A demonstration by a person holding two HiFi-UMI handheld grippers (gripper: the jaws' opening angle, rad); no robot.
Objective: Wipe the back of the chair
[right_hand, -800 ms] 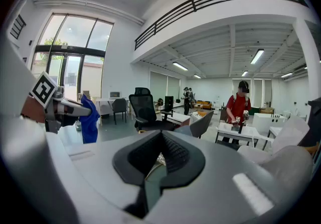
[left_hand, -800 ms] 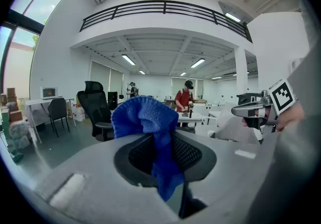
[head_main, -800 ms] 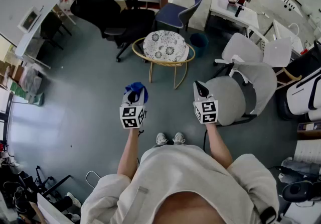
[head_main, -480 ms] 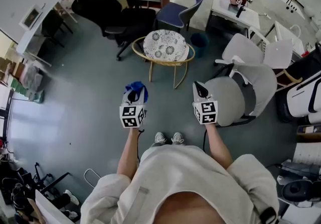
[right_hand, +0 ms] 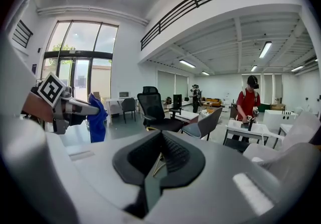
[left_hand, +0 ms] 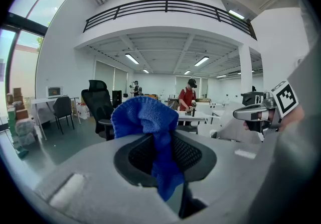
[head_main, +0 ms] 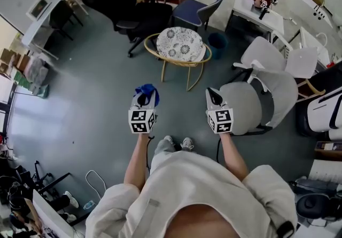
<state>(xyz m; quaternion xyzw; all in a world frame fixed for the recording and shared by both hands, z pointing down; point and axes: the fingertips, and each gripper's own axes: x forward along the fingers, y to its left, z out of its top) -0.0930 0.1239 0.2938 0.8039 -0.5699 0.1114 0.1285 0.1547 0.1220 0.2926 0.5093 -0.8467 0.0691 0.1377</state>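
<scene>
Overhead, left gripper [head_main: 143, 99] clamps a blue cloth [left_hand: 149, 120], seemingly soft and light, at its bunched middle; right gripper [head_main: 213, 94], closed and empty, hangs beside the grey chair [head_main: 267, 90].

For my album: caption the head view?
Left gripper clamps a crumpled blue cloth; right gripper, empty, hovers near a pale grey office chair.

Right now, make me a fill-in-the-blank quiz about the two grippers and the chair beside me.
The left gripper is shut on a ____ cloth.
The right gripper, jaws together, holds ____.
The grey chair stands on the person's ____ side.
Missing words: blue; nothing; right.
</scene>
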